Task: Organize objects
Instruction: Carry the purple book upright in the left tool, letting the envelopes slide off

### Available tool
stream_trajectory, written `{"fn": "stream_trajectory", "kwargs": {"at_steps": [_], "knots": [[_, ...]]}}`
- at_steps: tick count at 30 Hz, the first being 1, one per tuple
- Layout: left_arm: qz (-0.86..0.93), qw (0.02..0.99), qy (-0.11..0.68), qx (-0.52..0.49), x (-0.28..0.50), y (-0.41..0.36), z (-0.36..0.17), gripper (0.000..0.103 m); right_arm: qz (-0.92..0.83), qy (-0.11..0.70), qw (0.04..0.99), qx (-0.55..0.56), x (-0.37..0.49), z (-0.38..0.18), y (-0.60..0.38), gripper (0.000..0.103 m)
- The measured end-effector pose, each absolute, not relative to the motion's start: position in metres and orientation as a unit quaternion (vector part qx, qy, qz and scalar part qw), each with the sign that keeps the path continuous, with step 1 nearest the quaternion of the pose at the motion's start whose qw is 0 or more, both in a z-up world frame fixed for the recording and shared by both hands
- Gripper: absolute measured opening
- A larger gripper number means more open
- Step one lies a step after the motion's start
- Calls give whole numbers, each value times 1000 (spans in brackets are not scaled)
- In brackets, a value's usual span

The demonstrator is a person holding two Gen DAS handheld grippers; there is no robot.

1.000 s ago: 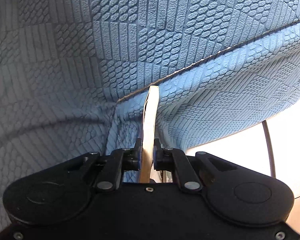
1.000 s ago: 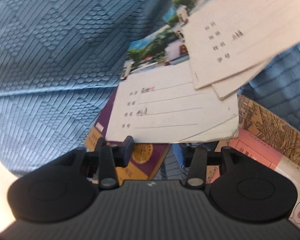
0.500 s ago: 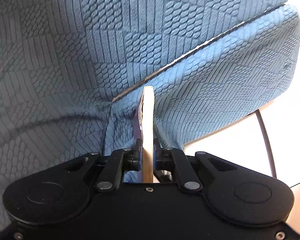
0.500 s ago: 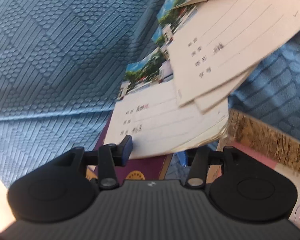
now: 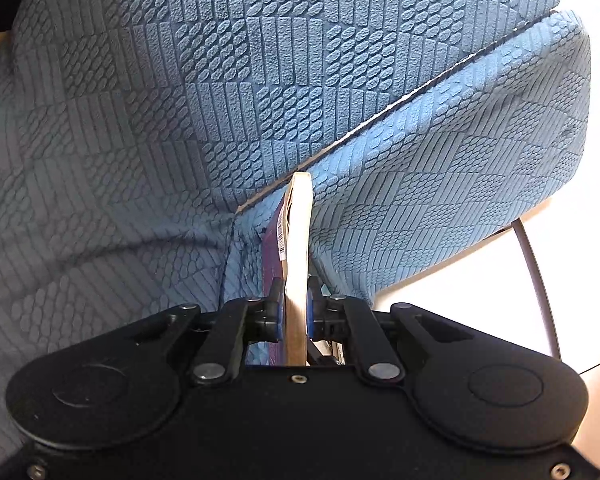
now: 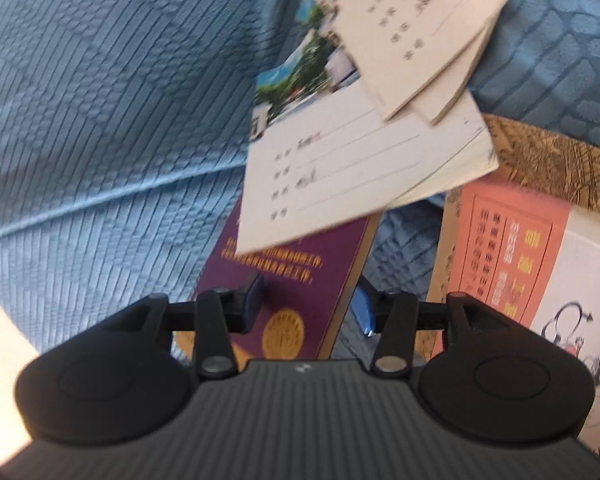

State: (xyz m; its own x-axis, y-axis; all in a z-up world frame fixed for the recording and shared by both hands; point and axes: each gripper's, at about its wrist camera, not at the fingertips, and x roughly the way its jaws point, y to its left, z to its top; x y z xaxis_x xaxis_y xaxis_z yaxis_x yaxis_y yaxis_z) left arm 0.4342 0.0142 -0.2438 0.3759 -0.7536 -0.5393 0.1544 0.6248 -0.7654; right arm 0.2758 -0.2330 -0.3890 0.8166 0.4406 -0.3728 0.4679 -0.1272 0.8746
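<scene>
Left gripper (image 5: 292, 316): clamped on the book stack (image 5: 296, 240); should keep it edge-up.
Right gripper (image 6: 308, 312): jaws wide, empty; should straddle the purple book (image 6: 296, 280) edge.

Left tongs (image 5: 291, 316) are clamped tight (blue pads pressed inward); right tongs (image 6: 312, 308) spread wide, gripping nothing.

The left gripper (image 5: 293, 312) is clamped on a thin purple-covered book (image 5: 296, 248) held edge-on. Beyond it lies the blue textured sofa cushion (image 5: 440, 184), with pale floor (image 5: 572, 264) at the right.
</scene>
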Motion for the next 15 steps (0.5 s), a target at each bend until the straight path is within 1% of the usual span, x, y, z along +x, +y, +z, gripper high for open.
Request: {"fn": "stream_trajectory", "kwargs": {"at_steps": [3,5,6,7,8,9,10,11,13,15], "knots": [[-298,766,471,-321,433,17,-243,8,-9,296,598,744,274,-383,-234,43],[-303,764,467,-325,432,19,-242,10,-8,287,604,744,272,-379,-236,39],[-302,764,465,-329,433,20,-242,12,-6,281,611,740,272,-376,-237,33],[-299,764,464,-335,433,22,-242,18,-3,273,622,734,270,-373,-240,25],[-299,758,465,-347,435,24,-244,23,2,265,632,729,270,-368,-244,24],[-310,748,463,-361,437,25,-247,23,3,269,638,721,270,-363,-247,24],[-323,740,461,-368,440,24,-249,28,1,263,642,720,271,-361,-250,24],[-335,730,460,-378,443,22,-252,39,-2,261,647,717,271,-358,-253,23],[-355,708,460,-402,449,18,-258,53,-10,263,648,714,272,-356,-259,23],[-355,686,461,-436,455,15,-267,53,-14,261,646,717,272,-355,-263,23]]}}
